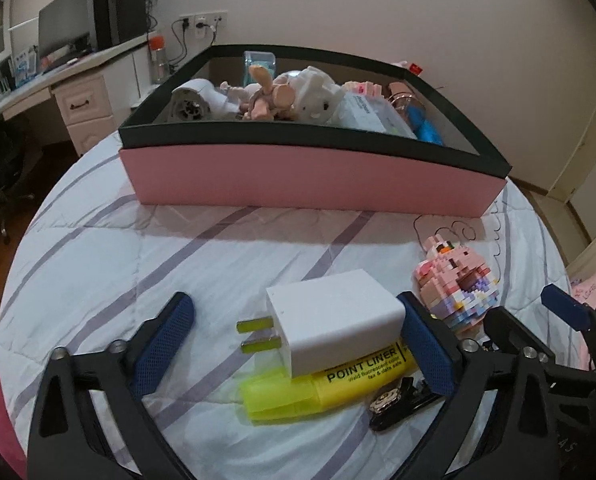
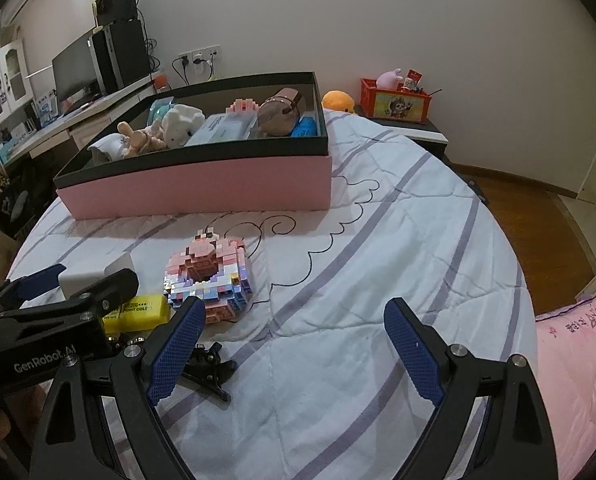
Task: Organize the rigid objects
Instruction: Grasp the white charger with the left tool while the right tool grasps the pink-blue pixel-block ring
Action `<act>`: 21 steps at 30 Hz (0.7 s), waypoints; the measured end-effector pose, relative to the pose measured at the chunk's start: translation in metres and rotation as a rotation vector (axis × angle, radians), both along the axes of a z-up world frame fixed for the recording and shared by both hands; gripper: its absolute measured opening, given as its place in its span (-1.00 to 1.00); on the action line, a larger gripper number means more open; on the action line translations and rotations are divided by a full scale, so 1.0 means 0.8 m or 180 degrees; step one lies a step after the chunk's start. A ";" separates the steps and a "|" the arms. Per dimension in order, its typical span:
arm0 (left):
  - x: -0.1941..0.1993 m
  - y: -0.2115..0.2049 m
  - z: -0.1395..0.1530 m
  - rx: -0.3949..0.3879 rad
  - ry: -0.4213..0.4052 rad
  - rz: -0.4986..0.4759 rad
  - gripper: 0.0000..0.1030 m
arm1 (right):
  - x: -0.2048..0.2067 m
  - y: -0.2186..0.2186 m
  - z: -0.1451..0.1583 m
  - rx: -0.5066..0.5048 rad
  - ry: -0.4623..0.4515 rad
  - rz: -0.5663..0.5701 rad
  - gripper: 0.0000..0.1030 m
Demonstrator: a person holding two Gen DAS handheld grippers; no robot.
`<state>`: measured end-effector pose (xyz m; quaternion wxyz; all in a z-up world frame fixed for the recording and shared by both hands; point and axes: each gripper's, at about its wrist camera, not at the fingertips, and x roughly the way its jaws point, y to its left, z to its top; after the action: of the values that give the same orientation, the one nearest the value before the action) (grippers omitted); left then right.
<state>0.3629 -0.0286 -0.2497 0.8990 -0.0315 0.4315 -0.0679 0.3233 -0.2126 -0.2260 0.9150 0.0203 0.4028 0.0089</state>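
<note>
A white plug charger (image 1: 334,322) lies on the bed between the open fingers of my left gripper (image 1: 298,332), resting partly on a yellow highlighter (image 1: 326,386). A black clip (image 1: 394,406) lies beside the highlighter. A pink block model (image 1: 456,282) sits to the right; it also shows in the right wrist view (image 2: 209,278). My right gripper (image 2: 293,332) is open and empty over the bedspread, right of the block model. The pink box (image 1: 310,178) with a black rim holds toys and other items; it also shows in the right wrist view (image 2: 201,188).
The striped white bedspread (image 2: 398,280) covers the bed. A desk with a monitor (image 1: 63,28) stands at the left. A red crate (image 2: 394,100) and an orange plush sit on a nightstand behind the bed. A pink pillow (image 2: 574,380) lies at the right.
</note>
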 end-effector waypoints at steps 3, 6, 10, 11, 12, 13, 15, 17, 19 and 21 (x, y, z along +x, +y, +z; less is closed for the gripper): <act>-0.002 0.000 0.004 -0.0024 -0.0049 -0.0077 0.39 | 0.000 0.003 0.001 -0.0037 0.0006 0.0005 0.79; -0.003 0.004 0.006 -0.0058 -0.0071 -0.0114 0.38 | 0.002 0.006 0.002 -0.0062 0.0015 0.0022 0.79; -0.011 0.020 0.015 0.0016 -0.0156 -0.0027 0.38 | 0.005 0.014 0.005 -0.0079 0.0033 0.0093 0.79; -0.012 0.023 0.016 0.0054 -0.0159 -0.0005 0.39 | 0.008 0.018 0.005 -0.0080 0.0048 0.0128 0.79; -0.012 0.028 0.017 0.0090 -0.0161 0.0013 0.39 | 0.010 0.021 0.005 -0.0079 0.0050 0.0150 0.79; -0.013 0.032 0.018 0.0096 -0.0173 0.0027 0.39 | 0.012 0.025 0.005 -0.0086 0.0058 0.0173 0.79; -0.014 0.041 0.019 0.0084 -0.0164 0.0038 0.39 | 0.018 0.033 0.005 -0.0092 0.0070 0.0232 0.79; -0.014 0.047 0.018 0.0091 -0.0166 0.0046 0.39 | 0.026 0.040 0.002 -0.0096 0.0100 0.0270 0.79; -0.014 0.049 0.018 0.0104 -0.0166 0.0033 0.39 | 0.036 0.044 -0.003 -0.0072 0.0142 0.0272 0.79; -0.013 0.050 0.016 0.0089 -0.0151 0.0024 0.39 | 0.044 0.043 -0.008 -0.0025 0.0207 0.0232 0.79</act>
<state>0.3526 0.0112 -0.2368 0.9096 -0.0189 0.4108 -0.0593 0.3586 -0.1785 -0.2323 0.9006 0.0024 0.4328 0.0400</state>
